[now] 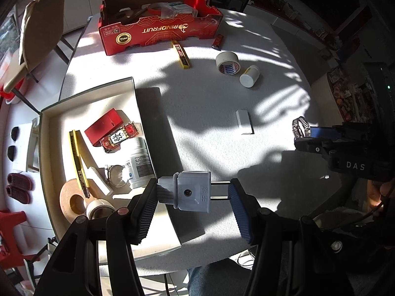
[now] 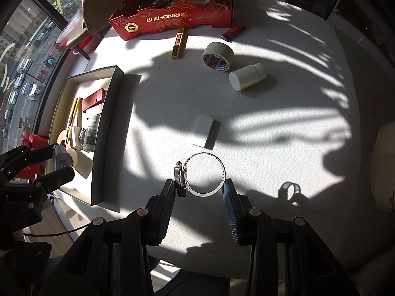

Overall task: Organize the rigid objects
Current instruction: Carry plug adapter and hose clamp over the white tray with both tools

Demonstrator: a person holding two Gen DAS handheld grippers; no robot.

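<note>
At the far left we see the shallow white tray (image 1: 49, 172), its bare floor around a red box (image 1: 103, 125), a yellow utility knife (image 1: 77, 160), a white pill bottle (image 1: 139, 164), a beige tape ring (image 1: 74, 201) and a small tape roll (image 1: 100, 207). Just right of the tray's near end, our left gripper (image 1: 192, 194) has its fingers (image 1: 145, 207) clamped on a grey power plug (image 1: 191, 191), held above the tabletop (image 1: 209, 98) with its metal prongs pointing at the right finger. Far across the tabletop sits the red Rinofruit carton (image 1: 160, 29), and in front of it lie a yellow blade case (image 1: 181, 55), a red lighter (image 1: 217, 42), a roll of masking tape (image 1: 227, 63) and a white bottle (image 1: 249, 76) on its side. A small white box (image 1: 244, 122) lies near the middle. To the right, our right gripper (image 2: 199, 192) has its fingers (image 2: 230, 207) closed on a metal hose clamp (image 2: 205, 177), the ring standing upright between them with its screw housing against the left finger, lifted clear so that its shadow falls on the tabletop to the right.
</note>
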